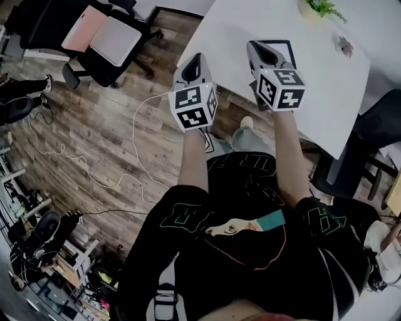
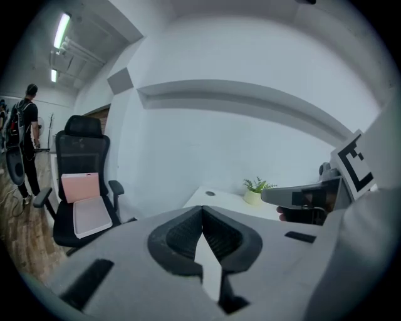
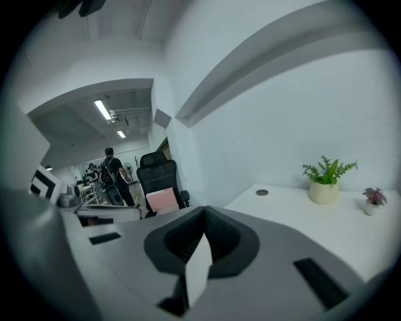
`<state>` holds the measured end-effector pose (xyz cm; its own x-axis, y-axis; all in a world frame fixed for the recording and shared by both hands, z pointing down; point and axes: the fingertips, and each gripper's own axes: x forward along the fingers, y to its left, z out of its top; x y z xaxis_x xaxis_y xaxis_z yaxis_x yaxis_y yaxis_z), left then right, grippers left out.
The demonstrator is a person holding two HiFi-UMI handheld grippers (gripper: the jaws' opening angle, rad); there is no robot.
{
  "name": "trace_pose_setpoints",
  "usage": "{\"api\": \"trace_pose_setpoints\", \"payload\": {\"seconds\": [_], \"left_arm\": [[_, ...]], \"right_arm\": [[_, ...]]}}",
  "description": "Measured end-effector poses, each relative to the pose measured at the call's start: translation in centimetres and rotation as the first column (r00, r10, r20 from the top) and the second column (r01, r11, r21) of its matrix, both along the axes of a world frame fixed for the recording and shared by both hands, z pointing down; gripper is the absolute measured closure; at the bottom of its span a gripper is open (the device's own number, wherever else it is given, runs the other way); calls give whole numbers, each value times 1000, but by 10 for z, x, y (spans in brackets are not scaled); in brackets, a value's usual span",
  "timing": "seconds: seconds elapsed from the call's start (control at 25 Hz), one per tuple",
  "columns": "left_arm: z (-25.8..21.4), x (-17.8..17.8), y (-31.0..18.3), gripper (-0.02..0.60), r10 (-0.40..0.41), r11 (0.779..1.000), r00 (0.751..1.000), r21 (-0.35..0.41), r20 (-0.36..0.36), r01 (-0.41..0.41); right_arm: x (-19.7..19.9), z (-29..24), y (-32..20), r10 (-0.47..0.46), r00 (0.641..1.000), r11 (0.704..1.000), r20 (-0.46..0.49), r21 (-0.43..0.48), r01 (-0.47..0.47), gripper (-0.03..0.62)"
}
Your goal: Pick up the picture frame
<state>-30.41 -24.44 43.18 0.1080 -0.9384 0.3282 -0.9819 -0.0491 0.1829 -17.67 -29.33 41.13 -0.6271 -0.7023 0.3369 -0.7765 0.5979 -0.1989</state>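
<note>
Head view: left tool (image 1: 193, 60) & right tool (image 1: 264, 50) shut, empty; approaching w/o opening could shove picture frame (image 1: 286, 51) along tabletop (image 1: 244, 25).

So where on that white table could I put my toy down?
Free: the wide bare table between the picture frame and the small pink plant, running to the near edge. Crowded: the far end, by the green plant.

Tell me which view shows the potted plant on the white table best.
The right gripper view: the potted plant stands whole on the white table, pot and leaves clear. The left gripper view shows it small and distant. The head view cuts it off at the top edge.
</note>
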Motion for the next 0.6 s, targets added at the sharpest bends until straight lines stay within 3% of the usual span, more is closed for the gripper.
{"api": "trace_pose_setpoints", "payload": {"seconds": [0.36, 0.6], "left_arm": [[8, 88, -56, 574, 143, 990, 990, -7, 8, -143], [34, 127, -71, 574, 186, 981, 983, -63, 2, -186]], "right_arm": [[85, 9, -39, 110, 994, 994, -9, -3, -110, 589], [124, 33, -51, 149, 989, 988, -18, -47, -150, 589]]}}
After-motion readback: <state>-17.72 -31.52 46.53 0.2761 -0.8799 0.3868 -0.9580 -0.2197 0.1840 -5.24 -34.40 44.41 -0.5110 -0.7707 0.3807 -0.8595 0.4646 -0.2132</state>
